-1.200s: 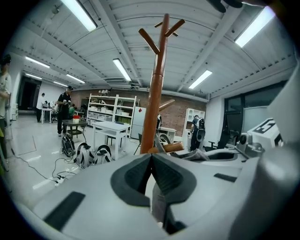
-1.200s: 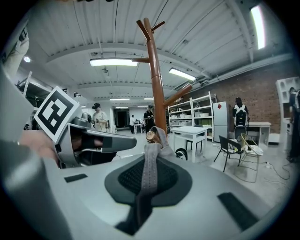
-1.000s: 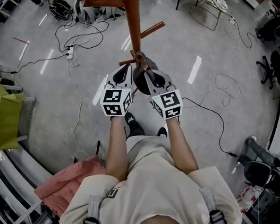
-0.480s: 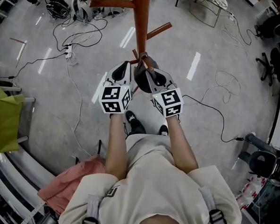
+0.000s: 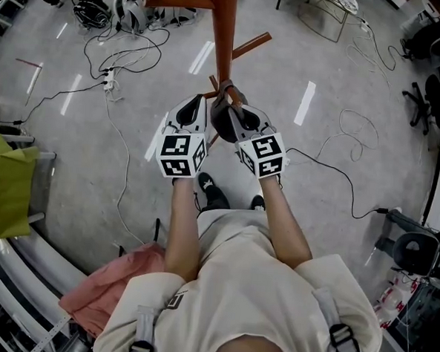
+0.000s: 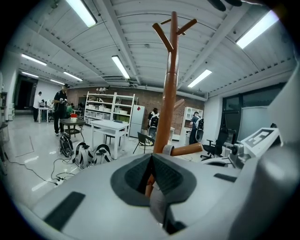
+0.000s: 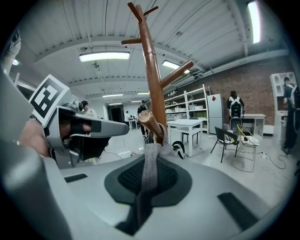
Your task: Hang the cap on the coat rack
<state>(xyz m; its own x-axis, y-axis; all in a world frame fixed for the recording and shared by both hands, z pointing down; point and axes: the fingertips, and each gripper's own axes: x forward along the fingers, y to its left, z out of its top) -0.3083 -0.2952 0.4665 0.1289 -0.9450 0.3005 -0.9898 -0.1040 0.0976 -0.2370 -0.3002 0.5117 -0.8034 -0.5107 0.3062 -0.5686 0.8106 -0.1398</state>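
The brown wooden coat rack (image 5: 223, 30) stands straight ahead of me, its pole (image 6: 165, 108) rising between both grippers. A dark grey cap (image 5: 225, 121) hangs between the grippers, right at a short lower peg (image 7: 151, 123). My right gripper (image 5: 237, 114) is shut on the cap's grey strap (image 7: 149, 168), which runs up to that peg's tip. Just left of the pole, my left gripper (image 5: 197, 112) is shut too, with a strip of grey cap fabric (image 6: 158, 206) pinched between its pads. Another peg (image 6: 188, 149) sticks out to the right in the left gripper view.
Cables (image 5: 123, 61) trail across the grey floor. Backpacks (image 5: 133, 10) lie beyond the rack. A green bag (image 5: 4, 181) sits at the left, a pink cloth (image 5: 109, 291) at the lower left, office chairs (image 5: 437, 95) at the right. White tables (image 7: 187, 125), shelves and people stand farther off.
Both grippers, with the cap between them, have edged slightly up and closer to the pole and its lower peg. Both grips look unchanged.
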